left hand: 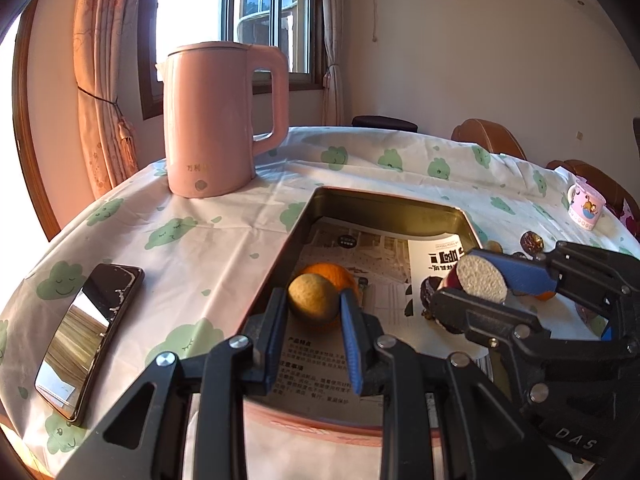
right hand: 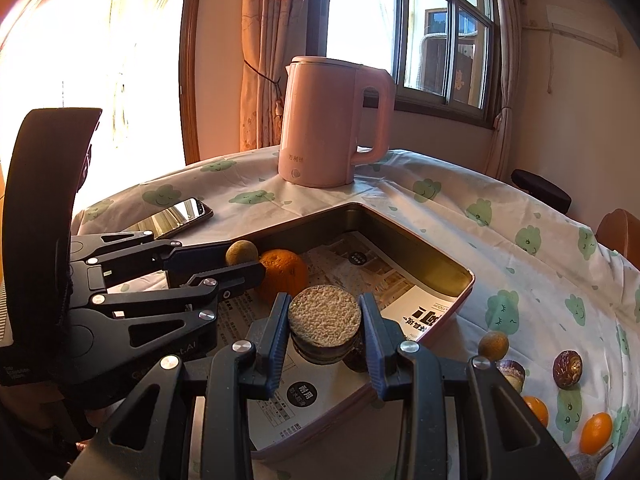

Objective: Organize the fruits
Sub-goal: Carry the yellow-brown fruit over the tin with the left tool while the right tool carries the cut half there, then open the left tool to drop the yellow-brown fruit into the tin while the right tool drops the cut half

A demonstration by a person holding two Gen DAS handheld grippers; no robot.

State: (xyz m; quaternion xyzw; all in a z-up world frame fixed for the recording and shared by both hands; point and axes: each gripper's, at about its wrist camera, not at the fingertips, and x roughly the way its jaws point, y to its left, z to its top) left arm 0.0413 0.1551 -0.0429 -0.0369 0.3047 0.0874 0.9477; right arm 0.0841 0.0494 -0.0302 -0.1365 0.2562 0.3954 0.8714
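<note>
The left gripper (left hand: 314, 312) pinches a tan longan (left hand: 313, 298) over the tin (left hand: 384, 196), half hiding the orange (left hand: 340, 274) behind. The right gripper (right hand: 324, 320) clamps a cut passionfruit (right hand: 323, 316); another fruit beneath is mostly hidden.

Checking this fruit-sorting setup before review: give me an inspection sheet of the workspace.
Surface: table under a cloud-print cloth.
Job's things: paper-lined tray holding an orange; loose fruits on the cloth.
Clutter: pink kettle, phone, mug.
Grippers: left gripper shut on a small brown fruit; right gripper shut on a cut fruit half.
Cables: nothing seen.
Surroundings: window, curtains, chairs.
</note>
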